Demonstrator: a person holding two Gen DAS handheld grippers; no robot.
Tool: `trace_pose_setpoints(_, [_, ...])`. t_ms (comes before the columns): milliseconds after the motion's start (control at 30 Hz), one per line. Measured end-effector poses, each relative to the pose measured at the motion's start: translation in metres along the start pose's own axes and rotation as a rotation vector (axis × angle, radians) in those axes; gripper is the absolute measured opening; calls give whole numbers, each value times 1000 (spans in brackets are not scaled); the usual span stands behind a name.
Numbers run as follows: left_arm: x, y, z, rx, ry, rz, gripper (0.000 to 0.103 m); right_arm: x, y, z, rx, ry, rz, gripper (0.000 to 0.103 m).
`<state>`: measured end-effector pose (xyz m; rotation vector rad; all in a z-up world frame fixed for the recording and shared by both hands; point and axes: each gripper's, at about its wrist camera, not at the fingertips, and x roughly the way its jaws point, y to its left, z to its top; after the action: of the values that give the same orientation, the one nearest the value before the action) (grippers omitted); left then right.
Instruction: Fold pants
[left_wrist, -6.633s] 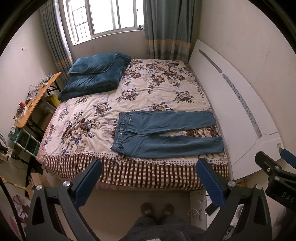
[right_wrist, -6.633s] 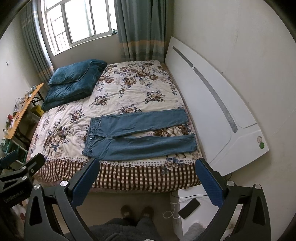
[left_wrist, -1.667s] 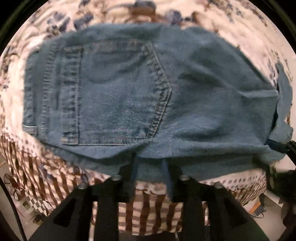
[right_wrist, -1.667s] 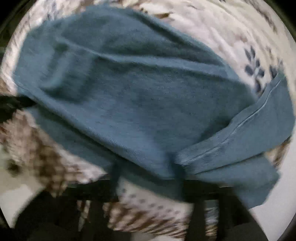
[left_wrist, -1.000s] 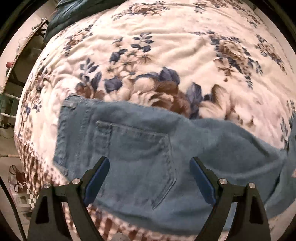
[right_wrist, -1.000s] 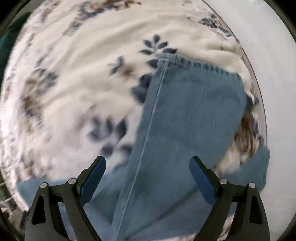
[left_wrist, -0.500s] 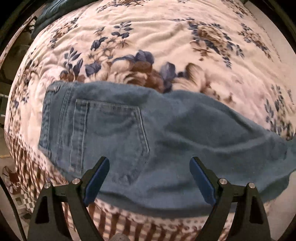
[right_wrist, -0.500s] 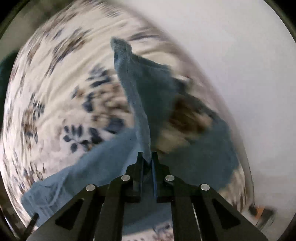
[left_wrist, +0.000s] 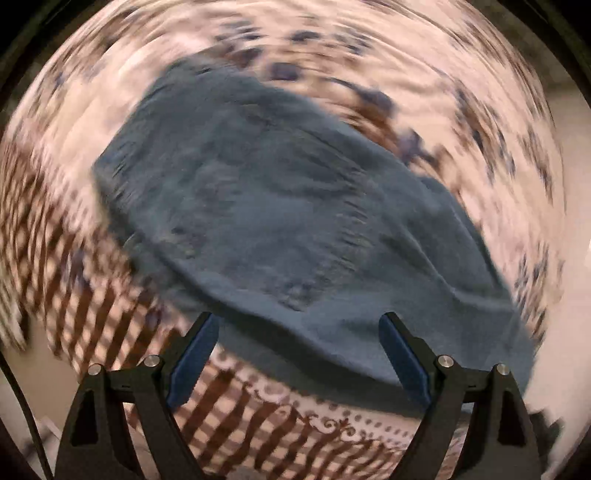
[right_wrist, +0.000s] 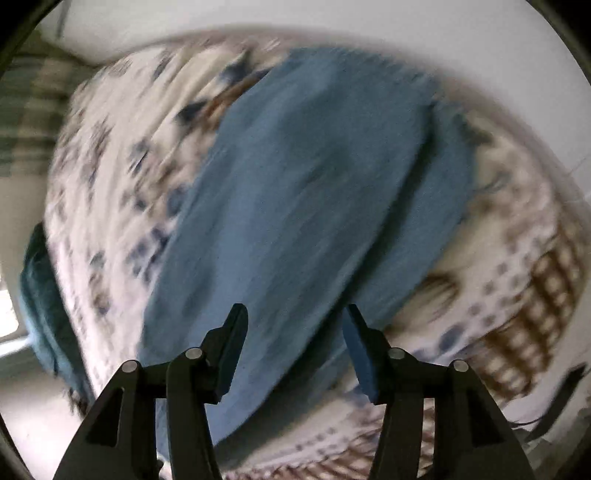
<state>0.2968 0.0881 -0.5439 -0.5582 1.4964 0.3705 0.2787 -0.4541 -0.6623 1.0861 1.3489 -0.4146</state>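
1. The bed (left_wrist: 461, 122) fills both views, covered by a cream floral quilt (left_wrist: 436, 62) whose edge turns to a brown checked border (left_wrist: 70, 280) with a band of dotted trim. Both pictures are smeared by motion, so fine detail is lost.

2. The pants (left_wrist: 295, 206), blue denim, lie flat on the quilt near its checked edge. In the left wrist view they form one broad slab, with faint stitching that may be a back pocket; the near hem sits just above the dotted trim. In the right wrist view the pants (right_wrist: 314, 177) run diagonally, one layer lying over another, with a second edge showing along the right side.

3. A folded teal blanket (right_wrist: 40, 295) shows at the left rim of the right wrist view, well apart from the pants.

4. A pale wall or board (right_wrist: 332, 22) curves along the top of the right wrist view, behind the bed.

5. The left tongs (left_wrist: 299, 354) stand wide above the near edge of the denim, blue pads (left_wrist: 192, 362) apart with nothing pinched between them.

6. The right tongs (right_wrist: 295, 347) are about half spread, having just been opening; the denim lies beneath the gap, and the pads (right_wrist: 360, 350) do not press on it.
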Motion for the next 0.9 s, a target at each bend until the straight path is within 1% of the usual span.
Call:
trace_pose_setpoints(67, [-3, 28, 9, -101, 10, -35, 88, 15, 12, -16, -24, 44, 34, 56])
trace_pose_setpoints(133, [-4, 57, 19, -194, 11, -47, 88, 34, 21, -33, -10, 97, 64, 56])
trace_pose_setpoints(233, [4, 92, 37, -284, 25, -64, 88, 66, 38, -59, 1, 147, 89, 56])
trace_pose_setpoints(267, [8, 105, 44, -319, 30, -83, 88, 73, 42, -66, 2, 156, 95, 56])
trace_pose_setpoints(300, [11, 112, 50, -336, 30, -95, 88, 78, 46, -75, 10, 163, 101, 56])
trace_pose_setpoints(333, [14, 120, 55, -347, 27, -101, 88, 86, 53, -88, 24, 167, 134, 56])
trace_pose_setpoints(400, [23, 132, 68, -357, 20, -99, 87, 92, 61, -105, 22, 179, 143, 56])
trace_pose_setpoints(433, [27, 137, 74, -359, 17, -98, 85, 97, 67, -114, 16, 181, 157, 53])
trace_pose_setpoints(467, [32, 141, 79, -359, 17, -100, 79, 102, 75, -124, -1, 178, 162, 50])
trace_pose_setpoints(500, [38, 145, 83, -358, 18, -87, 69, 105, 82, -132, -24, 168, 145, 46])
trace_pose_setpoints(533, [43, 149, 87, -361, 21, -81, 65, 106, 86, -137, -37, 159, 135, 37])
trace_pose_setpoints(567, [46, 152, 91, -362, 17, -74, 54, 108, 90, -142, -51, 150, 119, 29])
trace_pose_setpoints(600, [46, 154, 93, -357, -3, -53, 38, 110, 93, -146, -57, 146, 96, 18])
trace_pose_setpoints(633, [45, 154, 93, -350, -20, -34, 31, 111, 94, -149, -55, 137, 81, 15])
trace_pose_setpoints(667, [42, 153, 93, -331, -39, -18, 24, 109, 96, -154, -53, 118, 75, 15])
trace_pose_setpoints(700, [37, 152, 92, -308, -54, -7, 20, 104, 99, -159, -63, 102, 68, 13])
trace_pose_setpoints(733, [33, 151, 89, -294, -69, -4, 19, 97, 101, -162, -81, 89, 63, 10])
trace_pose_setpoints(767, [26, 149, 85, -268, -91, 3, 17, 92, 105, -166, -100, 77, 58, 9])
trace_pose_setpoints(833, [14, 147, 78, -227, -118, 7, 16, 75, 112, -174, -143, 58, 51, 9])
trace_pose_setpoints(867, [7, 147, 75, -210, -129, 7, 16, 62, 108, -176, -152, 58, 53, 9])
trace_pose_setpoints(900, [0, 149, 72, -197, -136, 8, 16, 58, 111, -179, -162, 59, 48, 9])
